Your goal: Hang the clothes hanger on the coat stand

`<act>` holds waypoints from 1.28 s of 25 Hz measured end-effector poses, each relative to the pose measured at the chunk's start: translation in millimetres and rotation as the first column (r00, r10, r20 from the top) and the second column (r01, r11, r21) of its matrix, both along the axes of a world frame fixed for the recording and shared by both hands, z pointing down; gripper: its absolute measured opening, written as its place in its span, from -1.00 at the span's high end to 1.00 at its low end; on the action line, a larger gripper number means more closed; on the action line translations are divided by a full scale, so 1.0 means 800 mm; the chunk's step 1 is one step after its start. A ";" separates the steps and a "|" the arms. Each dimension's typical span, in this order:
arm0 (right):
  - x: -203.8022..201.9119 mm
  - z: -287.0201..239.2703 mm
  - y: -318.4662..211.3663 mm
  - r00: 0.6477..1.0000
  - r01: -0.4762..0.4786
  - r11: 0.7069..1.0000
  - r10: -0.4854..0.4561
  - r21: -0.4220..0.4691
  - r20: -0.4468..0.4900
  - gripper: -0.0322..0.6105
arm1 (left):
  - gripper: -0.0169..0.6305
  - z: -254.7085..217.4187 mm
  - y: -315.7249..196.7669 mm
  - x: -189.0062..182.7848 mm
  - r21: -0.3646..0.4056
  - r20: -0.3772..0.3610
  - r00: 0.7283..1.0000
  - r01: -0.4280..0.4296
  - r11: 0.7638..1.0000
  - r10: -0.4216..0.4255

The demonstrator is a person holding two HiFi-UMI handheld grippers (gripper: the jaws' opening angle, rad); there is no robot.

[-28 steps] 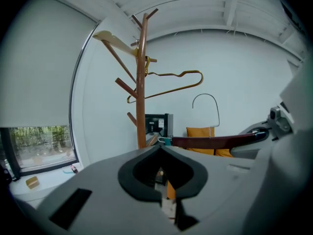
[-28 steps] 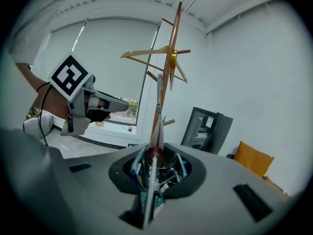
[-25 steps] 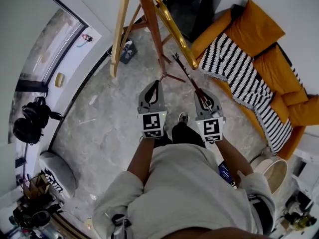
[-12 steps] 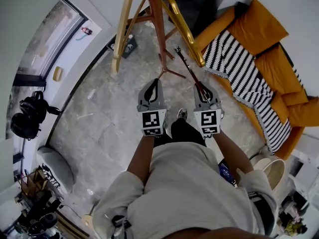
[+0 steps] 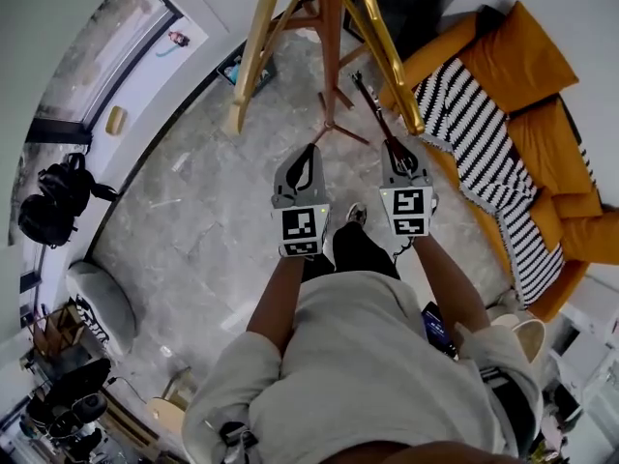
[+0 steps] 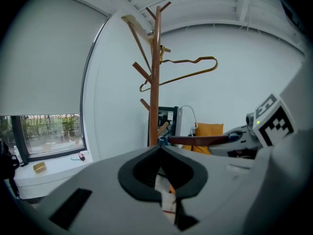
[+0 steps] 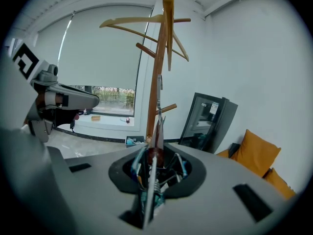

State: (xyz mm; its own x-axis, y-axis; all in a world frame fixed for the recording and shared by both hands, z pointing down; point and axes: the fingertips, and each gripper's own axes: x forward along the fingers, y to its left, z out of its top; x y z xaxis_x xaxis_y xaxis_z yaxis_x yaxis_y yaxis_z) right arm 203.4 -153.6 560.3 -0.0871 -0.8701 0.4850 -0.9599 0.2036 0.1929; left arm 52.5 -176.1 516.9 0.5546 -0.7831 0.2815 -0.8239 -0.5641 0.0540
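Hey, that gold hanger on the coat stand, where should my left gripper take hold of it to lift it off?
Grip the gold hanger on its thin upper arm, close to the hook at the coat stand post. It sticks out to the post's right in the left gripper view, so probably come from that open side, jaws across the bar.

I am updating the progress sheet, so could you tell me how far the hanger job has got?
Done: the right gripper is clamped on the dark hanger. In hand: it points toward the coat stand, not yet on it. Left: hooking it on a free peg near the gold hanger already there.
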 end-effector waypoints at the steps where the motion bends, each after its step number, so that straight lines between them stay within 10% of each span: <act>1: 0.001 0.003 -0.006 1.000 0.002 1.000 -0.002 -0.004 0.001 0.74 | 0.92 0.002 0.000 0.001 -0.005 -0.002 1.000 0.004 1.000 -0.004; 32: -0.017 0.061 -0.149 0.996 0.091 0.989 -0.090 -0.112 0.011 0.74 | 0.92 0.043 -0.052 -0.036 -0.083 0.009 0.982 0.189 0.979 -0.189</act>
State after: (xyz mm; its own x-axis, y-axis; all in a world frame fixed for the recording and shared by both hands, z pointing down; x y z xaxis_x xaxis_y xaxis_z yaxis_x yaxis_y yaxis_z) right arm 189.6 -273.2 608.8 -0.1663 -0.7984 0.5787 -0.9374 0.3101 0.1584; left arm 24.0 -217.4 551.2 0.3988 -0.8474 0.3505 -0.9152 -0.3921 0.0933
